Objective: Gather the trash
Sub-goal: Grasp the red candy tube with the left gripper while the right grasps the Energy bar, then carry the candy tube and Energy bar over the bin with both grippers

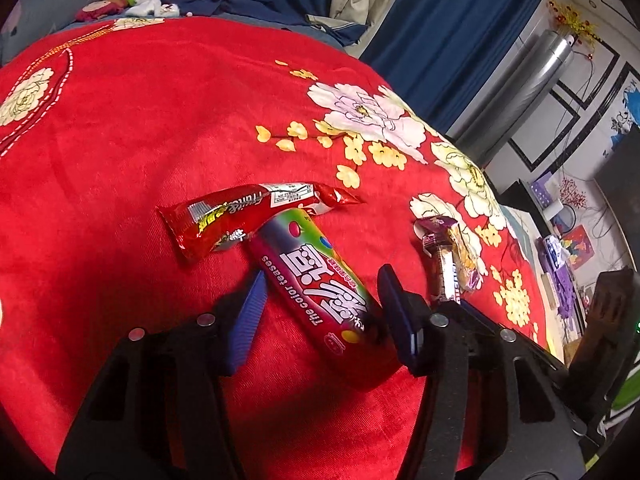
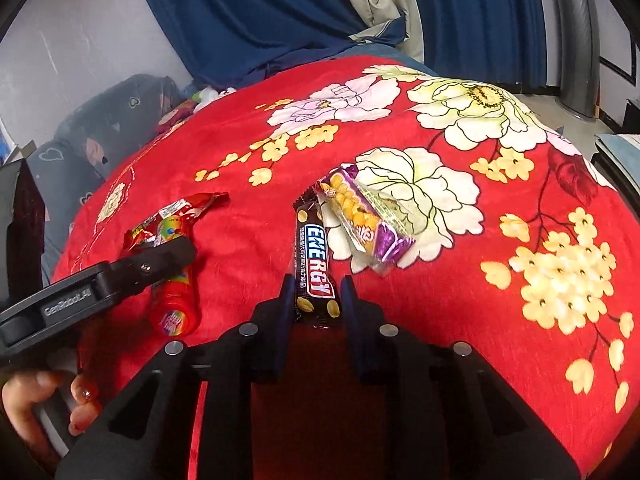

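A red candy tube (image 1: 320, 292) lies on the red floral blanket (image 1: 120, 140), its far end on a red foil wrapper (image 1: 248, 216). My left gripper (image 1: 324, 292) is open, its blue fingers on either side of the tube with gaps. A dark ENERGY bar (image 2: 316, 264) lies beside a purple snack packet (image 2: 364, 216). My right gripper (image 2: 316, 300) has its fingers close on both sides of the bar's near end; contact is unclear. The tube (image 2: 176, 292) and the left gripper's body (image 2: 120, 276) show in the right wrist view. The bar (image 1: 444, 276) and packet (image 1: 460, 252) show in the left wrist view.
Blue curtains (image 2: 260, 12) and bedding lie behind the blanket. A grey pillow (image 2: 92, 140) sits at the left edge. A silver cylinder (image 1: 520, 92) and a cluttered floor (image 1: 560, 248) lie past the right edge. A hand (image 2: 40, 408) holds the left gripper.
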The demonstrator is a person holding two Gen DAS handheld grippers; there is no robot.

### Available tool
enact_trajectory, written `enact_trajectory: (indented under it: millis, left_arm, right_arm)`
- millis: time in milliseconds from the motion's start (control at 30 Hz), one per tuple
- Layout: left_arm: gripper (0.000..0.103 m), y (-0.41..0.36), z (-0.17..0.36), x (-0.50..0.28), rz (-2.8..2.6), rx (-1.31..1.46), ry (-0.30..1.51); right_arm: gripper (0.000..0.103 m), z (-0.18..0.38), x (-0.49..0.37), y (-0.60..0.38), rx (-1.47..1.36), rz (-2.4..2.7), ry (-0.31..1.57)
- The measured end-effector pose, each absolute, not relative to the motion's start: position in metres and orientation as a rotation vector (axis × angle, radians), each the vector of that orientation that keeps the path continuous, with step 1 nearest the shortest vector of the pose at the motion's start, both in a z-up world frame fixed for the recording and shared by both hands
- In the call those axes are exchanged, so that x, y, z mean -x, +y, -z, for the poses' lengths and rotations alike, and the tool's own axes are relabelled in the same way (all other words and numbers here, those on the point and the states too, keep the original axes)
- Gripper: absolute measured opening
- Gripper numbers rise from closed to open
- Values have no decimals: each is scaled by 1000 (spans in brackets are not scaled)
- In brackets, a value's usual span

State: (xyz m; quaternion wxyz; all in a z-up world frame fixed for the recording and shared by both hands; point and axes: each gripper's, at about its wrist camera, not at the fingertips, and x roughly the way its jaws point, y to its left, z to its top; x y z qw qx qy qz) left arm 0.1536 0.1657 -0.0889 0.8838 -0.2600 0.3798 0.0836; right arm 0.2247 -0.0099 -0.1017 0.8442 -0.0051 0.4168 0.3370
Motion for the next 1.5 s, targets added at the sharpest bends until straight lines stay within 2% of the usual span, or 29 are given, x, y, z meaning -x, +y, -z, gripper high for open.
enact_trajectory:
  millis: [567,1500]
  left_arm:
    - [28,149,84,-153,-96,502,783]
    - [26,39,24,-147,183,338,623]
  right_arm:
    - [22,89,-191,-41,4,-695,828]
    - [21,34,-178,-160,-141,-526,664]
